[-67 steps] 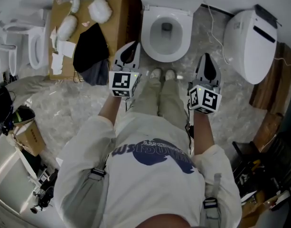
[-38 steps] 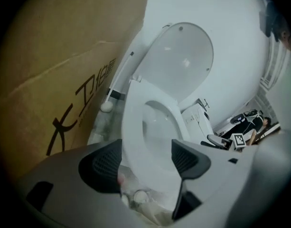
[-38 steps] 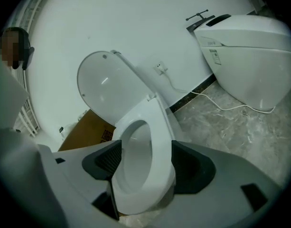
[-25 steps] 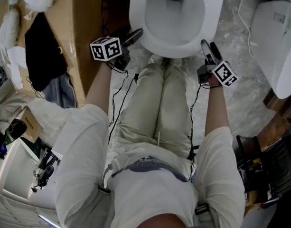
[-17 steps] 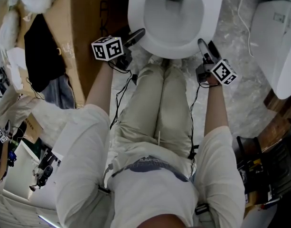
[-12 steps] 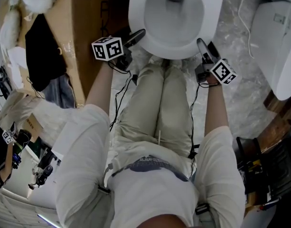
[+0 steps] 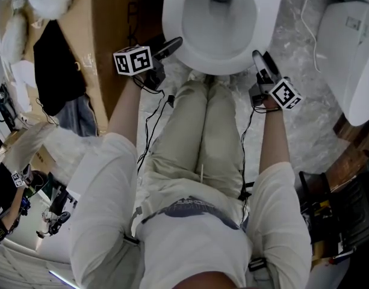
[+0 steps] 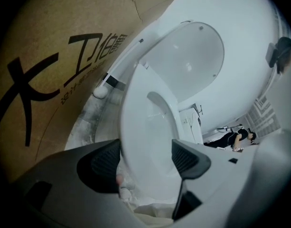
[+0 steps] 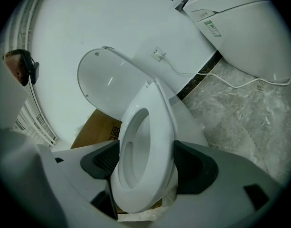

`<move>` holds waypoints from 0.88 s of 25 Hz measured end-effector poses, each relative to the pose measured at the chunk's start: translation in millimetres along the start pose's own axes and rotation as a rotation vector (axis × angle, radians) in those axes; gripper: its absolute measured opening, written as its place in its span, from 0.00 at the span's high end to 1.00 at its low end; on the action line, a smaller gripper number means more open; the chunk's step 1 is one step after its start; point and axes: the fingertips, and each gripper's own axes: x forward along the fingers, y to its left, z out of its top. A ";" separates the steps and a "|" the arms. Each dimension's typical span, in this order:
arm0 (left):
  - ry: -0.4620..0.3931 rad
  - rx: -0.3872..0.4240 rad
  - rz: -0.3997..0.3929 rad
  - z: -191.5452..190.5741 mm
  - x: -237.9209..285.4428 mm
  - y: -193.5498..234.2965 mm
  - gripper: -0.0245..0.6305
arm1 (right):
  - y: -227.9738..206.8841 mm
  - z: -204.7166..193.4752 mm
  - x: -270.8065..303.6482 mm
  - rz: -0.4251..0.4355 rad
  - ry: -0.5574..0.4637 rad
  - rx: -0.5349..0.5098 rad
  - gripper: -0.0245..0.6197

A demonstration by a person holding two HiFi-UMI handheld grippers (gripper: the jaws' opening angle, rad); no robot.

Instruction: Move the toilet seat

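The white toilet seat [image 7: 263, 18] lies down on the bowl, and its lid [image 9: 107, 84] stands raised behind it. My left gripper [image 7: 168, 46] is at the seat's front left rim. In the left gripper view the seat [image 8: 145, 127] runs between my left gripper's [image 8: 145, 160] two dark pads, which touch it on both sides. My right gripper [image 7: 260, 60] is at the front right rim. Its jaws [image 9: 147, 163] are closing, with the seat [image 9: 157, 122] between them and both pads against it.
A large cardboard box [image 7: 109, 35] stands just left of the toilet, with a black cloth [image 7: 55, 59] on it. A second white toilet unit [image 7: 353, 53] lies on the marble floor to the right, a white cable [image 7: 307, 11] beside it. The person's legs [image 7: 208, 137] stand between the grippers.
The person has bent down from standing, and both grippers went from chest height to the seat's front rim. Over the last second they have hardly moved.
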 end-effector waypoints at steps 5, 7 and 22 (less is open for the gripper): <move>-0.008 -0.045 0.005 3.5 -4.0 -1.9 0.47 | 5.2 0.1 -0.3 -0.004 0.028 0.013 0.37; -0.004 -0.049 0.005 4.0 -6.1 -4.6 0.47 | 8.6 1.3 -2.6 -0.002 0.021 0.030 0.37; 0.019 -0.061 0.020 17.2 -30.4 -32.7 0.47 | 46.8 17.7 -18.4 0.015 0.036 0.019 0.35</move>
